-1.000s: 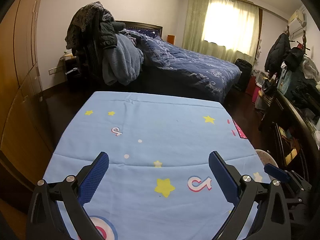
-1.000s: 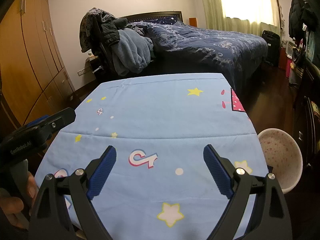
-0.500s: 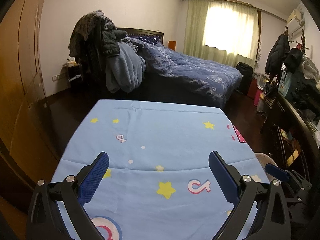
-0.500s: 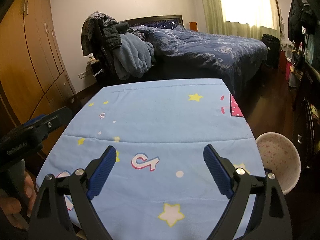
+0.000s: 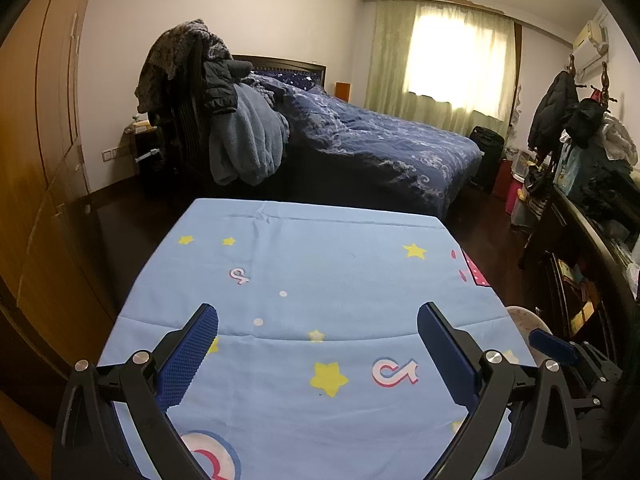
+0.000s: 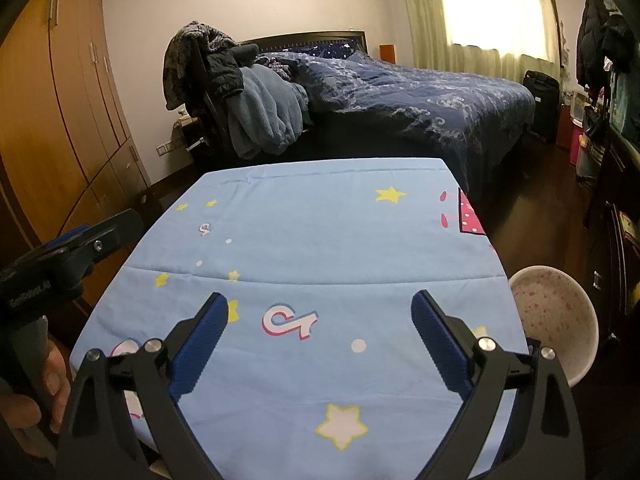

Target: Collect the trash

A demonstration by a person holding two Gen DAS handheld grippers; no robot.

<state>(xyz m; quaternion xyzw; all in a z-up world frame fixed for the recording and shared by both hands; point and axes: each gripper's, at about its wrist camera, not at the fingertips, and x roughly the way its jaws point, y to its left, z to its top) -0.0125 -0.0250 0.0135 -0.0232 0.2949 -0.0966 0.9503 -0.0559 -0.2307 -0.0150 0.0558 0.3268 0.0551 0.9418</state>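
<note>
A soft, light-blue cotton cloth printed with yellow stars, white dots and pink-edged note-like logos covers the surface (image 5: 320, 264), creased once across its width. The left hand-held gripper (image 5: 318, 354) hovers above the near half, its black plastic arms spread wide, and its ribbed blue rubber pads (image 5: 188, 360) grip nothing. The right hand-held gripper (image 6: 318, 342) hangs likewise over the cloth with its jaws wide apart and nothing between them. No loose trash shows on the cloth in either view; just beside the surface's right edge stands a round, pale bin (image 6: 554, 318), its inner wall speckled pink, what lies at its bottom out of sight. In the right wrist view the other tool's black body bears small white lettering, too blurred to read. Beyond lie a bed (image 5: 380, 152) under a navy patterned quilt, a chair (image 5: 192, 96) heaped with fleecy blue-grey garments, and glossy wooden wardrobes (image 6: 60, 112).
</note>
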